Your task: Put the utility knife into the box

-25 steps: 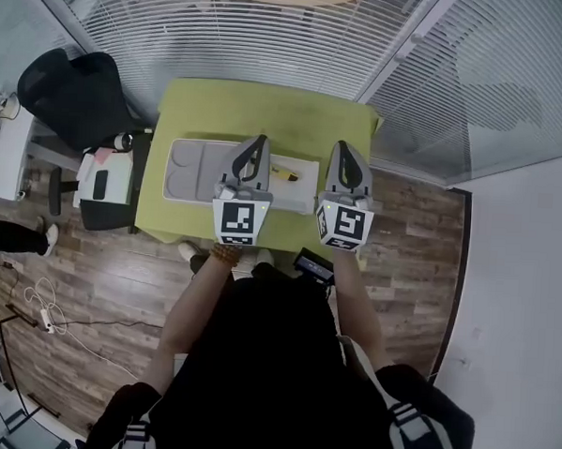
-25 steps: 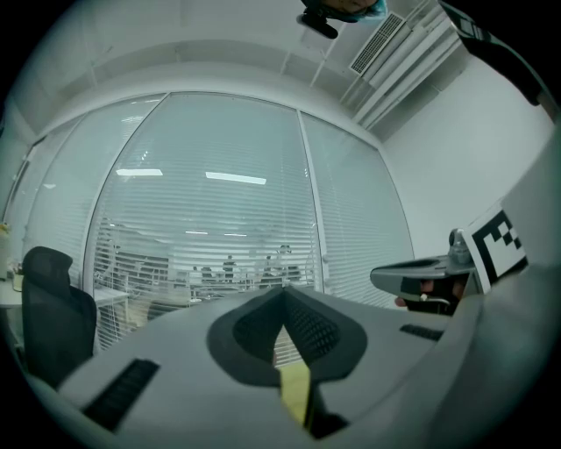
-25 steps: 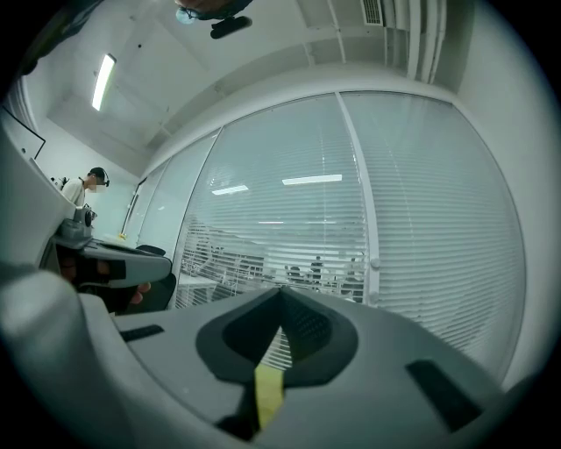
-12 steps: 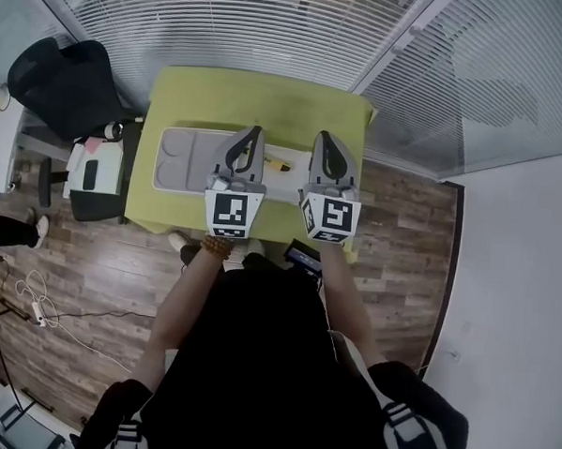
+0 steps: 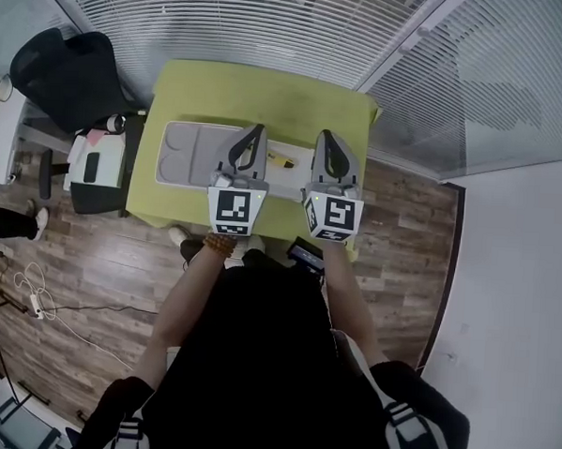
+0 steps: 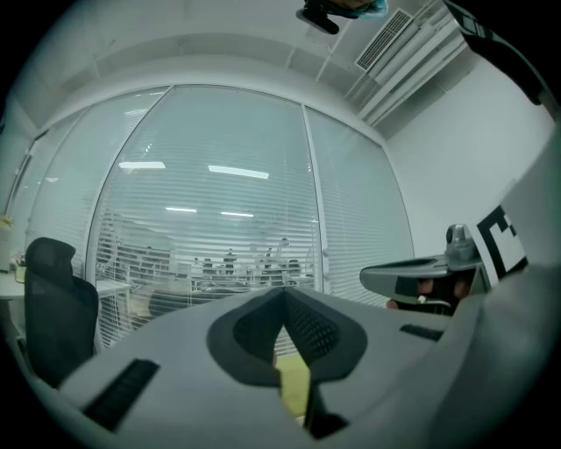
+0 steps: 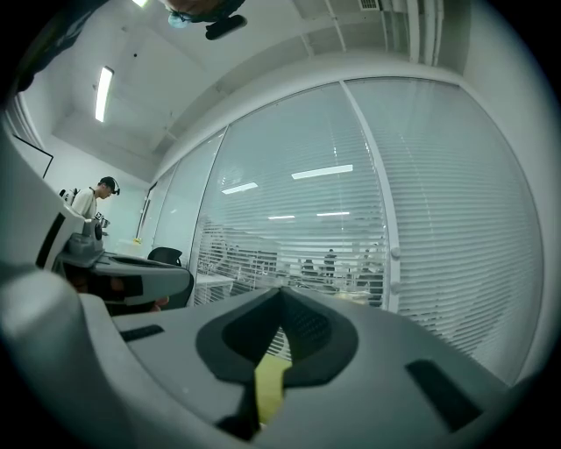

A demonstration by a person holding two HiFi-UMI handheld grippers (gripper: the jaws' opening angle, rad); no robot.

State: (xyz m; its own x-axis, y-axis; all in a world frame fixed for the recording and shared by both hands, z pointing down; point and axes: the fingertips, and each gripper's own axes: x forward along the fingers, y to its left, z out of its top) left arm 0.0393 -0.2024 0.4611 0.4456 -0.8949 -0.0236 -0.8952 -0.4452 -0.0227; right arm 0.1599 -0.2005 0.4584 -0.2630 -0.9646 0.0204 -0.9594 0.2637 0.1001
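Nearest us, over the near edge of the yellow-green surface (image 5: pixel 259 100), we held the left claw (image 5: pixel 257 133) and the right claw (image 5: pixel 322 137) side by side. Each was clenched on nothing, with only a sliver of green showing beneath the meeting pads. Between their tips lay the small yellow utility knife (image 5: pixel 282 160), on the pale right end of the shallow grey moulded box (image 5: pixel 176 157). Whether it sat inside a compartment there we could not tell. We judged the knife light, stiff and rather slick in the body, best pinched across the middle of its handle, clear of the blade end. We counted one knife, one box and two claws. Further off to the left stood one black office chair (image 5: pixel 68 76), and beyond the surface hung white slatted blinds (image 5: pixel 254 25).
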